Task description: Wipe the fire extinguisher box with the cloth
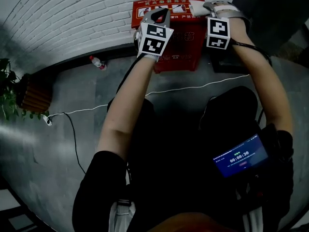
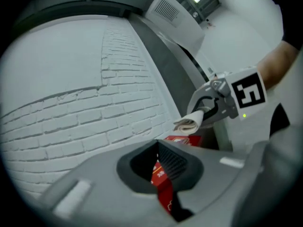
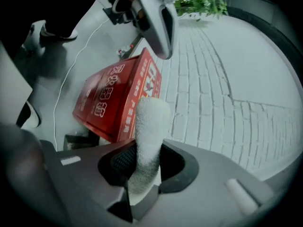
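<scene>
Fire extinguisher box: The red fire extinguisher box (image 1: 181,52) stands on the floor (image 1: 72,86) straight ahead of you. Its back is to the white brick wall (image 1: 72,18), and its long side runs left to right along that wall.
Right gripper: Your right gripper (image 3: 149,150) is clamped on the cloth (image 3: 150,122), a white roll that sticks out past the jaws towards the wall. It hangs over the top of the box at the box's right end.
Left gripper: Your left gripper (image 2: 158,148) carries nothing. Its jaws look pressed together, with only a sliver of red box showing through them. It hovers over the box's left half, towards the front.
Key relation: The box lies below and to the left of the cloth tip, so your open stroke runs leftwards along the box's length. Your right gripper is nearer the top face and is the only one with cloth.
Contact: In the right gripper view the cloth tip overlaps the box's top edge. I cannot tell whether it is touching or just above.
Stage: I judge the wipe to be at its very start.
Risk: Your left gripper sits in the path of a leftward stroke and may need to move aside.
Nearby: A bottle (image 1: 98,62) lies left of the box at the wall's foot. A white cable (image 1: 193,87) crosses the floor in front of the box.
</scene>
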`<action>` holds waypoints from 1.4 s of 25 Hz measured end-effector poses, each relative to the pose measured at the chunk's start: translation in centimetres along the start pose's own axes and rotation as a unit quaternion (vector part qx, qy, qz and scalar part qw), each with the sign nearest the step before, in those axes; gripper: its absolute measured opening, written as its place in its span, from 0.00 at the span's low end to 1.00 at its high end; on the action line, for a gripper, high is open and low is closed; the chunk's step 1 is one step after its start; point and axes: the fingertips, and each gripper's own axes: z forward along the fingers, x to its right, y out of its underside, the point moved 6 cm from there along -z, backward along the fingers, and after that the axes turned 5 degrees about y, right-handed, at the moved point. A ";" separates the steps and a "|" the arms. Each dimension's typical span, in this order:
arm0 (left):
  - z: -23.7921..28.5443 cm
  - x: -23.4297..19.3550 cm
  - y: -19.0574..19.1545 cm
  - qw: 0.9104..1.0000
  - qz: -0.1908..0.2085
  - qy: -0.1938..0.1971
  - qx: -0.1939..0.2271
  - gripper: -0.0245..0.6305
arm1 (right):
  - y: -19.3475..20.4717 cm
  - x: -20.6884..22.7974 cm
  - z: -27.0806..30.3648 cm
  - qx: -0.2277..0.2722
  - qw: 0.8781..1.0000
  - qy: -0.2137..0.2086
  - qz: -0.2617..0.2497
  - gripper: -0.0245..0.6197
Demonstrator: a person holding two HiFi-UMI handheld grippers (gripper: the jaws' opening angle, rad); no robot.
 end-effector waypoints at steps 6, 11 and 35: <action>-5.1 -4.8 -3.2 0.999 0.003 -0.044 0.016 0.04 | -4.6 3.5 -2.6 0.082 0.987 0.026 0.132 0.20; -9.0 -5.5 -6.0 0.997 -0.033 -0.051 0.050 0.04 | -7.2 5.2 -5.0 0.146 0.959 0.056 0.235 0.20; -9.5 4.9 7.1 0.984 -0.135 0.031 0.113 0.04 | -8.7 -8.6 -9.1 0.349 0.732 0.016 0.585 0.20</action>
